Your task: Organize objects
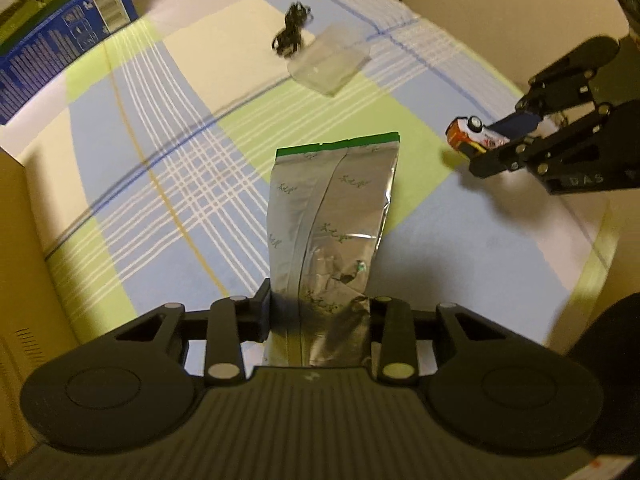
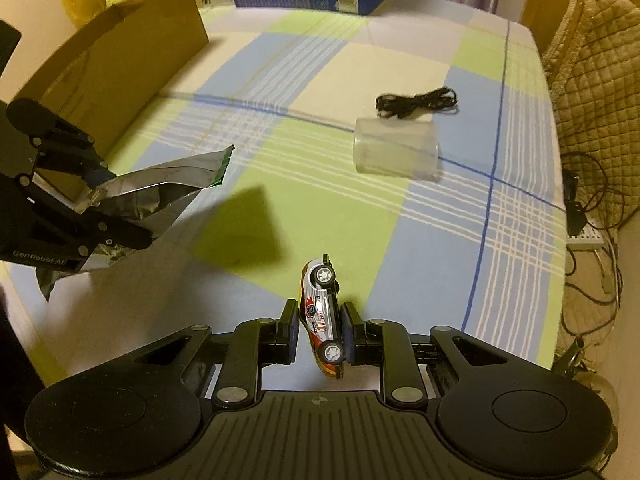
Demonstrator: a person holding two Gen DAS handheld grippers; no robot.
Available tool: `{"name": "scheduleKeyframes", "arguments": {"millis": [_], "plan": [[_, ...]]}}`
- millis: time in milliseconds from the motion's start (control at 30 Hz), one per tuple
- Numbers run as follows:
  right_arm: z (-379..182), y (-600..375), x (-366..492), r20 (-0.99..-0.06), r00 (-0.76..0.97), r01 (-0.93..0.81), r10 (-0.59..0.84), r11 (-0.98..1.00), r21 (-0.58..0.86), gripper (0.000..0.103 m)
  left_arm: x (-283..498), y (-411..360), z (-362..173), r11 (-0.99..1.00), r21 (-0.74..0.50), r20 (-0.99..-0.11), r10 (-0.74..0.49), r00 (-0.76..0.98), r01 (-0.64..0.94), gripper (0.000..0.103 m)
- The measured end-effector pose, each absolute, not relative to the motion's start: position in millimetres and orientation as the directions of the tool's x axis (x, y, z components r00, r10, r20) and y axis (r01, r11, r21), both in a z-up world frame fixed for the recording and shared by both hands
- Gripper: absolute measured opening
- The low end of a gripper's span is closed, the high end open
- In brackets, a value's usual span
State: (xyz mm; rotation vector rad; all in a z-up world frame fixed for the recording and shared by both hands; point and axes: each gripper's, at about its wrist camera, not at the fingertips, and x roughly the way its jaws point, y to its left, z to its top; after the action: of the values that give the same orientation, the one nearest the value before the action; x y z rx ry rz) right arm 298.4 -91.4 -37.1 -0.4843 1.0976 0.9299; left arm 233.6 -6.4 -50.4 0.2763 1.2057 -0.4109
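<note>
Left wrist view shows the checked surface [image 1: 168, 184] filling most of the frame, with the cardboard box [image 2: 120, 60] along its upper left in the right wrist view, the likeliest place to stow things. To do the carrying step well, each load should probably be kept high enough to pass over the box wall, released only once it is over the opening, and the two arms kept apart.

Next in size, the foil pouch [image 1: 328, 224] stands up from the bottom centre of the left view, its lower end pinched between the left tongs [image 1: 318, 316], which are closed on it; the green-edged top points away toward frame centre.

A clear plastic cup [image 2: 394, 152] lies on its side on the surface at upper right of the right view, with a coiled black cable [image 2: 418, 102] just beyond it, both well apart from either tool.

Smallest, the toy car [image 2: 322, 316] sits sideways, wheels facing the camera, clamped between the right tongs [image 2: 320, 330] at lower centre.
</note>
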Motion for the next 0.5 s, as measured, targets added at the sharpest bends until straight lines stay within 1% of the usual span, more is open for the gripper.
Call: {"name": "scheduleKeyframes", "arguments": {"millis": [333,500], "plan": [[28.6,-83.9,264.2,-0.868,0.227,-0.775,0.441,0.621,0.113,0.019,211.5,1.9,14.1,0.913,0.013,-0.911,-0.157,0.38,0.408,0.031],[50.0,-78.3,239.6,-0.854,0.258,-0.76,0.452,0.64,0.109,0.019,196.2,15.0,41.9,0.931,0.012,-0.895,-0.153,0.42,0.364,0.031]]}}
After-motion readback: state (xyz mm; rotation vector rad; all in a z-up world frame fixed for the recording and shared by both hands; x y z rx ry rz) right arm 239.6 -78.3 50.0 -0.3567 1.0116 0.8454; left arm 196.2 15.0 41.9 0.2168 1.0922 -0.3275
